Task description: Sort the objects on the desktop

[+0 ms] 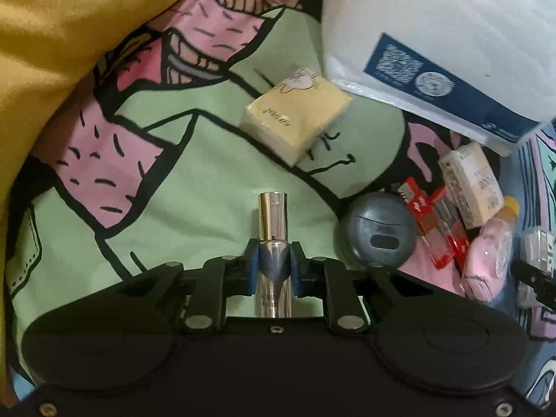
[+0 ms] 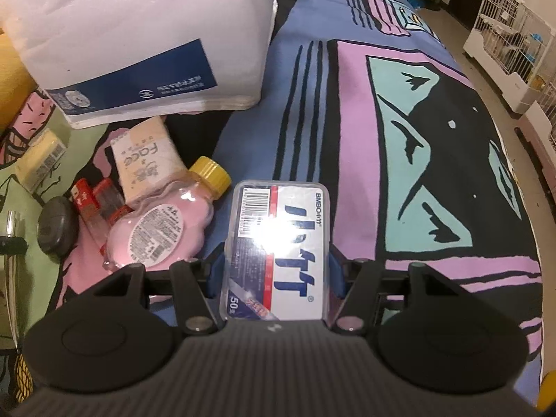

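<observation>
While both grippers hold something, each load needs a bare spot before it is let go.
Yellow cloth [image 1: 52,34]: lies at the far left over the printed sheet [image 1: 194,180]; the person does well to keep loads off its folds.
Left gripper [image 1: 272,267]: closed narrow on the silver tube [image 1: 272,229], blue pads pressing its lower half, the cap end pointing forward.
Tube advice: it looks slick and round, so it will likely roll; laying it lengthwise in a flat green patch suits it.
Yellow pack [image 1: 299,114]: lies just ahead of the tube, apart from it, a fair neighbour for small things.
Grey case [image 1: 377,234]: sits just right of the tube; the left hand should steer clear of it.
Pile: red packets [image 2: 93,198], pink bottle [image 2: 163,222] and face pack [image 2: 146,153] crowd together below the tissue bale [image 2: 139,27].
Right gripper [image 2: 276,271]: closed on the clear box [image 2: 276,246], held by its long sides, label up.
Box advice: glare hides part of the label; the open blue and purple sheet to the right offers room to set it flat.
Risk: opening either gripper above the pile could knock the bottle.
</observation>
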Demonstrator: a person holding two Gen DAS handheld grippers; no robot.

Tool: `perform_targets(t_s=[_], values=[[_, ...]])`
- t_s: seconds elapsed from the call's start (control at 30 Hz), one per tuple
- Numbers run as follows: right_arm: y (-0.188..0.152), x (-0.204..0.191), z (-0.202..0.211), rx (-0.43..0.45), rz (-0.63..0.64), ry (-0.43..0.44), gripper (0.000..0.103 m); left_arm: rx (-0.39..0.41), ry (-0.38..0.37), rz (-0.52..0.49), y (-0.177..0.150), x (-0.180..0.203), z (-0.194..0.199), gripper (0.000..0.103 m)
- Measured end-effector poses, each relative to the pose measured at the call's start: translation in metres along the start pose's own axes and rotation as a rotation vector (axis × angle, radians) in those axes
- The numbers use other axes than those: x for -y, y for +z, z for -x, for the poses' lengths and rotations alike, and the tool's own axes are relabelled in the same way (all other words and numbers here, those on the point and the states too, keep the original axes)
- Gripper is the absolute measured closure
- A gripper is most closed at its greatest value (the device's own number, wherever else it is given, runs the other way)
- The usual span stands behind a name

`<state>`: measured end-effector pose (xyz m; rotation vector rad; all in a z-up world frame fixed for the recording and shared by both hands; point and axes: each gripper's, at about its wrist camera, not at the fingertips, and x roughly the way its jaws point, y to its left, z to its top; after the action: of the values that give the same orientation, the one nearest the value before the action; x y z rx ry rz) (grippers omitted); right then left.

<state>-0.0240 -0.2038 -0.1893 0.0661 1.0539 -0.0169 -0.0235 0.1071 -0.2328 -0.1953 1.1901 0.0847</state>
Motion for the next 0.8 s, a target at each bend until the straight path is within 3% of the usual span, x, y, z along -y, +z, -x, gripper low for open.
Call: perform_targets(t_s=[0.37,0.8], values=[[0.001,-0.004,0.010,0.036,0.012,0.011,0.043,0.032,0.016,-0.022,-0.002,0.000,0.010,0.087],[-0.014,-0.030,0.042,0.100,0.098,0.057,0.043,0.070,-0.025,-0.036,-0.005,-0.001,0.033,0.087]])
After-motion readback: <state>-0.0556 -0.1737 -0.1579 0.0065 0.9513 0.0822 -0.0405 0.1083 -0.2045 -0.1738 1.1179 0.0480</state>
